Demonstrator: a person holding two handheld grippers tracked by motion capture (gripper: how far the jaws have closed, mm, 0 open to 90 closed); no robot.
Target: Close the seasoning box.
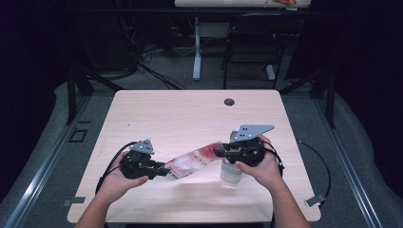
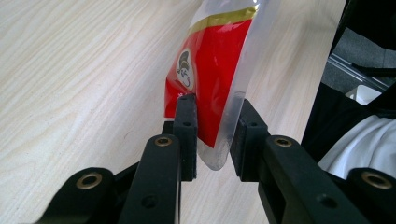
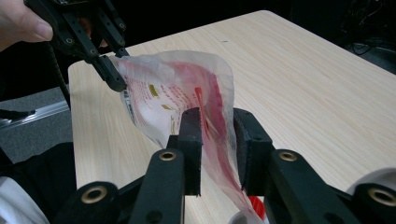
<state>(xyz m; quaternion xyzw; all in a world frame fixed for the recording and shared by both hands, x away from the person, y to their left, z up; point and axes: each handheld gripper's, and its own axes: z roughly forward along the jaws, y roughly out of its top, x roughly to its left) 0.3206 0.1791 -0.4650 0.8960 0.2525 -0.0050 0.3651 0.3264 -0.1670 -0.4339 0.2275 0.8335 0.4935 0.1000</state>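
Nearest the table's front edge, the person's 2 hands come in low, each carrying a gripper, and between them hangs a red and clear plastic pouch (image 1: 194,160) held off the table (image 1: 190,114). The left gripper (image 1: 159,170) sits toward the front-left part of the table with its jaws closed down to a narrow gap on the pouch's lower end; in the left gripper view the film (image 2: 212,88) passes between the 2 pads, the left pad touching it, though whether the right pad presses it I cannot tell for sure. The right gripper (image 1: 219,153), a little farther back and toward the right edge, pinches the pouch's upper end, its jaws nearly together with crumpled film (image 3: 187,93) squeezed between them. The pouch's long axis runs from the left gripper up and rightward to the right one, rising gently, so each gripper has 1 end and neither is nearer the middle. Directly below the right gripper stands a clear cup (image 1: 231,172) on the table, touching nothing I can see. The coming move, I judge, turns on the pouch's right end sitting just above that cup. Beyond, the far edge carries 1 cable hole (image 1: 229,101)
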